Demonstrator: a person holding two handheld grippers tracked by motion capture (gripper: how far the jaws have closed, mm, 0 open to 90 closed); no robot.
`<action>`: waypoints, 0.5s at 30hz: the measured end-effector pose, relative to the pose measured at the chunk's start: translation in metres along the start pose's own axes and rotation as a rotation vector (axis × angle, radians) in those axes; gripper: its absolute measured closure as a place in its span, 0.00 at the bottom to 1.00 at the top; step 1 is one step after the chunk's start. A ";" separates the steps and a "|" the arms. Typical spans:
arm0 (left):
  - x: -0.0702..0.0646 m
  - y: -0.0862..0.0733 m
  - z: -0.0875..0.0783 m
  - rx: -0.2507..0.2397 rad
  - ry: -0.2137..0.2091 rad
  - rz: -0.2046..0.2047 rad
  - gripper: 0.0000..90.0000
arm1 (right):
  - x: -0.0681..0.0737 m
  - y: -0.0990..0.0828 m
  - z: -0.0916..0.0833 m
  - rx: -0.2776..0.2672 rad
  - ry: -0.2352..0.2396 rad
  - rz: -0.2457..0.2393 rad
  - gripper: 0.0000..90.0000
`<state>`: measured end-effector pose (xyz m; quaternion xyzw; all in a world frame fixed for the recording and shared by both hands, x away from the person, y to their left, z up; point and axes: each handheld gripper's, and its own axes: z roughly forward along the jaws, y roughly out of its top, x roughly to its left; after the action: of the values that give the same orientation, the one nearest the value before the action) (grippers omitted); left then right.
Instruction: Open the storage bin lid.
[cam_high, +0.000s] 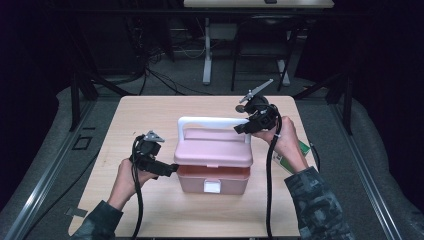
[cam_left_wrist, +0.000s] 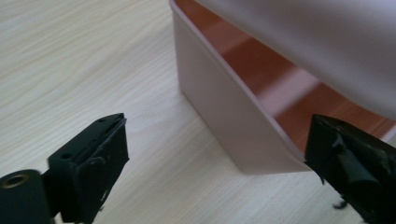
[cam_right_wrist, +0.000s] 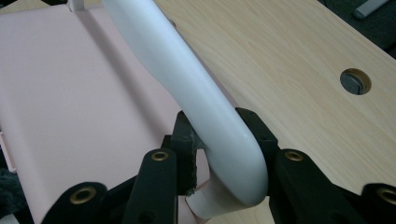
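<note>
High view first: a pink toolbox (cam_high: 214, 162) is sat near the middle of the worktop (cam_high: 150, 107), a bit toward the near edge, with its lid (cam_high: 214, 149) lifted just a crack off the base. The right gripper (cam_high: 248, 126) is clamped on the right end of the white handle (cam_high: 212, 122), and that looks like the reason the lid is tipped up: the handle is being used as a lever so the lid can be swung open. In the right gripper view the jaws are plainly closed around the curved corner of the handle (cam_right_wrist: 205, 116), pads pressed on both sides.

The left gripper (cam_high: 172, 169) is parked at the left end of the box, right by the seam between lid and base, probably so the base can be steadied or the lid edge caught. In the left gripper view its jaws are spread wide with nothing pinched, and the box corner (cam_left_wrist: 243, 126) is sitting between them, not touched as far as can be told.

Looks-wise: smooth matte pink plastic, rounded lid, a white latch (cam_high: 212, 186) on the near face, and a warmer orange-pink interior glimpsed through the gap. A green item (cam_high: 303, 148) is half hidden behind the right hand.
</note>
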<state>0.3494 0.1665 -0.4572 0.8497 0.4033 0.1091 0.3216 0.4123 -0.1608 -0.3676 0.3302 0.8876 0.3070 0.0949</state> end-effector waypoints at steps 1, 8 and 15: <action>0.000 0.000 0.000 0.000 0.000 0.000 0.13 | 0.000 0.000 0.000 0.000 0.000 0.000 0.78; -0.007 -0.001 0.008 0.016 -0.037 0.017 0.24 | 0.001 0.001 -0.002 -0.004 -0.013 -0.006 0.78; -0.013 -0.002 0.011 0.007 -0.057 0.020 0.42 | -0.002 0.004 -0.002 -0.021 -0.030 -0.021 0.78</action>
<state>0.3444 0.1526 -0.4662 0.8577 0.3855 0.0867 0.3290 0.4151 -0.1606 -0.3631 0.3242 0.8862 0.3104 0.1151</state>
